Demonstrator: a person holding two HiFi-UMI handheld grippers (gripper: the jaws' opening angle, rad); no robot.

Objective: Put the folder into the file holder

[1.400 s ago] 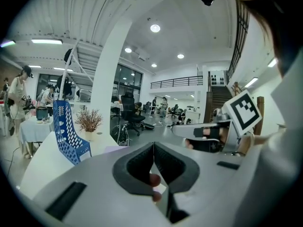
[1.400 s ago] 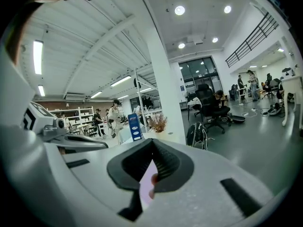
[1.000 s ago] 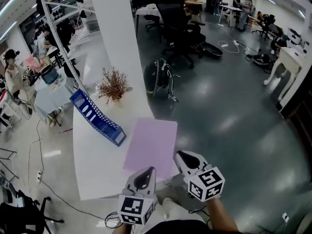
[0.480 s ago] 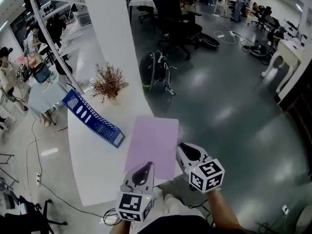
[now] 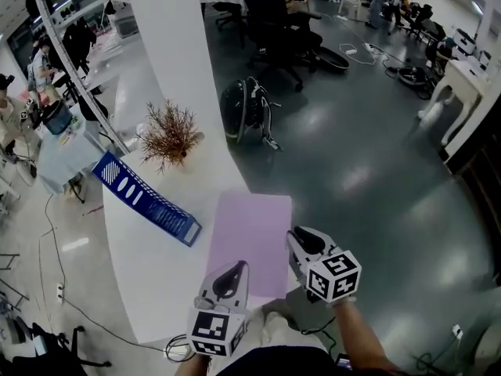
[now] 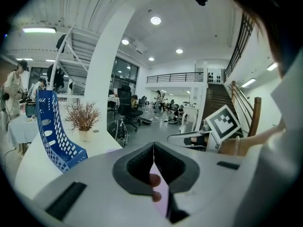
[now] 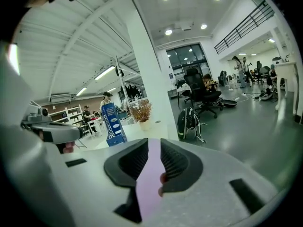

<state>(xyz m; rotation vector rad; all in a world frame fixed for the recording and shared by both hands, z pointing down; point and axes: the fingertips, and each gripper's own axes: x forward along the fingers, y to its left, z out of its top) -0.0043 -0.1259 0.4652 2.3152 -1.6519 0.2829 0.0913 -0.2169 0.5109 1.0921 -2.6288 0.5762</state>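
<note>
The purple folder (image 5: 250,237) is lying flat on the white worktop (image 5: 153,280), reaching its near edge. The blue file holder (image 5: 145,198) is sitting left of it, near but not touching, with a dried plant (image 5: 168,134) behind.

The left hand-held gripper (image 5: 237,268) is hovering at the folder's near edge. Its jaws are pressing together into a thin line, and only a sliver of purple is showing below them. Whether that sliver is caught there is hard to make out.

The right hand-held gripper (image 5: 296,235) is sitting over the folder's right near corner and hiding it. Its jaws have just been opening and are standing slightly apart. A purple strip of folder is filling the gap, though contact with the pads is unclear.

The person's arms are cut off by the lower frame edge.
</note>
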